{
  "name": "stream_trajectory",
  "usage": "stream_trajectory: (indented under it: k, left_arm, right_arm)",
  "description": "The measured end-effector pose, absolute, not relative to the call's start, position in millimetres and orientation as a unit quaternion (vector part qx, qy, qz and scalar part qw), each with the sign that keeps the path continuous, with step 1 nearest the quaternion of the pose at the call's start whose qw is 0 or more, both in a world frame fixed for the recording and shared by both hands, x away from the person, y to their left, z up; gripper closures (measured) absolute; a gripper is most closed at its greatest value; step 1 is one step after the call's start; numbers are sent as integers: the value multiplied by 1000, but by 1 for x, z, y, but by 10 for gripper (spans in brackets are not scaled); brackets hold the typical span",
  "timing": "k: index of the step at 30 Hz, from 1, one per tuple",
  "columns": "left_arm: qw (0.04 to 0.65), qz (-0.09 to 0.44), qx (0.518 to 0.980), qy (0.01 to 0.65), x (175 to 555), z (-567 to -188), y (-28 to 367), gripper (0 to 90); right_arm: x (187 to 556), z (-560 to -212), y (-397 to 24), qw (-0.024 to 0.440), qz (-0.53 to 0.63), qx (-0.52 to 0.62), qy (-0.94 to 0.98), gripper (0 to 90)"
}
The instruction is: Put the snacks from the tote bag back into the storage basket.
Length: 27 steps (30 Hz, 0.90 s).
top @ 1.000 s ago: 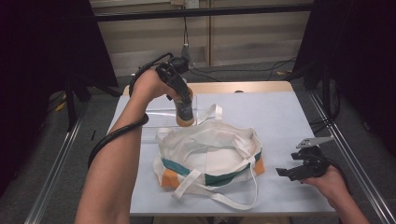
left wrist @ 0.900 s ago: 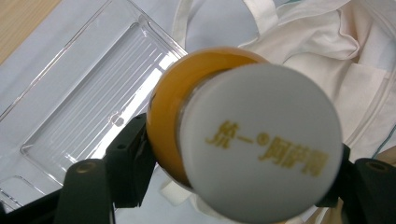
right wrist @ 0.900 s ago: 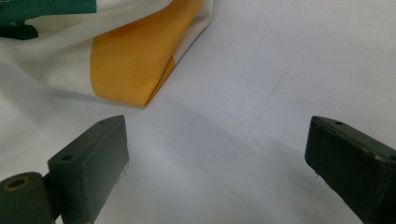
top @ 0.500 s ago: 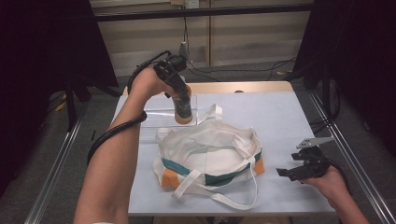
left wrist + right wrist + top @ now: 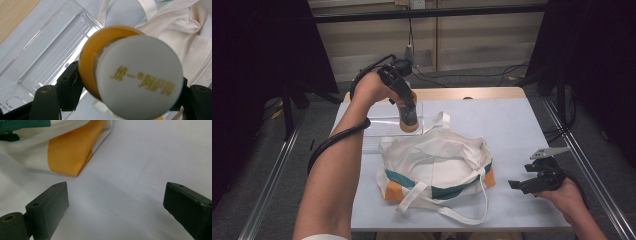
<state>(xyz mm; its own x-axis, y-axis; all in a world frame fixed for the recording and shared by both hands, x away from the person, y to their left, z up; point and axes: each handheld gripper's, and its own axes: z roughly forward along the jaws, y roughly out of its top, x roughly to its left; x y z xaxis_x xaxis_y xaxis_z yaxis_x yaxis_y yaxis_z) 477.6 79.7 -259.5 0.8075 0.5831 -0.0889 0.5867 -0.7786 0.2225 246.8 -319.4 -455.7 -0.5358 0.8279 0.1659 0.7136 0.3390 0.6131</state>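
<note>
Bottle-carrying is the step in hand, judging by the pictures: at the left of the high view the left gripper (image 5: 408, 116) is clamping a small orange bottle (image 5: 408, 119) with a white cap (image 5: 138, 78), its jaws pressing on the sides just under the cap, and is holding it upright above the near edge of a clear plastic tray (image 5: 387, 120) at the table's far left. Just to the right and nearer the person, a cream tote bag (image 5: 437, 167) with teal and orange bands is lying slumped on the pale table (image 5: 522, 125), its mouth gaping upward and its straps (image 5: 447, 212) trailing toward the front edge. To do this well, the left hand is probably best keeping the bottle vertical, clearing the bag's folded rim and the strap lying across the opening, and lowering it into the middle of the mouth before loosening the grip, so that it is not tipping onto the cloth. Farther right, the right gripper (image 5: 532, 181) is resting near the bag's orange corner (image 5: 72, 155), jaws spread wide with nothing between them; it is well placed to pin or lift the rim.
</note>
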Motion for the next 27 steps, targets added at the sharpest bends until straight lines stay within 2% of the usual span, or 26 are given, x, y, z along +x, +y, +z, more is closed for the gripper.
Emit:
stream_trajectory:
  k: [27]
  left_arm:
    - [106, -6, 946, 306, 486, -279, 74, 307]
  right_arm:
    - [246, -455, -320, 91, 324, 472, 815, 59]
